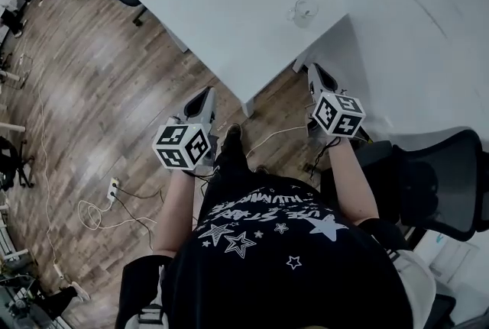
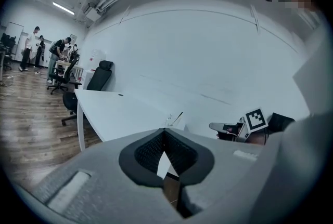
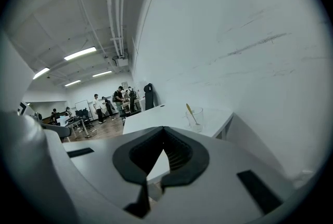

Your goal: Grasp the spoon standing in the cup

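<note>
Left tongs (image 1: 205, 95): my jaws together, empty | right tongs (image 1: 321, 74): jaws together, empty | spoon (image 3: 191, 113) leaning in clear cup (image 3: 196, 120) on white table (image 1: 229, 7), ahead of right tongs, untouched

Open table (image 1: 229, 7) around cup (image 1: 303, 11) (wall (image 1: 428, 30) behind)

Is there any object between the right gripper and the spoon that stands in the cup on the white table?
Nothing visible does. The right gripper, shut and empty, points toward the cup with the spoon standing in it. Between them lie only open air and bare white table.
</note>
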Available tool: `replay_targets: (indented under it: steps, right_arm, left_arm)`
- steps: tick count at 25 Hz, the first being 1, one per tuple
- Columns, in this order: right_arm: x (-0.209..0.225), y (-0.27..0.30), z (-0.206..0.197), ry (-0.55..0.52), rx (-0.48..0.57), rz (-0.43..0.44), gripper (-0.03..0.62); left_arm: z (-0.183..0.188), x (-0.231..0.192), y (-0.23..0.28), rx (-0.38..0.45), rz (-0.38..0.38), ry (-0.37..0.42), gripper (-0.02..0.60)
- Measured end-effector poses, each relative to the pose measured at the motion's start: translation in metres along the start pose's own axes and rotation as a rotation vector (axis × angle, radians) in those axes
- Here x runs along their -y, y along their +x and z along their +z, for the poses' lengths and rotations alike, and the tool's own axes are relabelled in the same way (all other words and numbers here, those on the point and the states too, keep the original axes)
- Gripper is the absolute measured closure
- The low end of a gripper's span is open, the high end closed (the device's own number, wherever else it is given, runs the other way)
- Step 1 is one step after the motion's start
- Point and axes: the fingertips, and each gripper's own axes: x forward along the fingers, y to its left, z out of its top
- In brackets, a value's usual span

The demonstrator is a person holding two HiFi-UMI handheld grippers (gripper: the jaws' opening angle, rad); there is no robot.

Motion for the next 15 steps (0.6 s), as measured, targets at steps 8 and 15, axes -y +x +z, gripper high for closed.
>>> replay_targets:
  steps: [8,15]
  right_arm:
    - [0.024,0.054,0.019,-0.005,0.015,-0.137,0.582]
    - [0.042,0.109,0.035,-0.019,0.002,-0.225,0.523]
  left_arm:
    - [0.025,-0.039,0.062,-0.042,-0.070,0.019,0.575]
    - [0.049,-0.084,0.113,-0.065,-0.102,0.004,0.575]
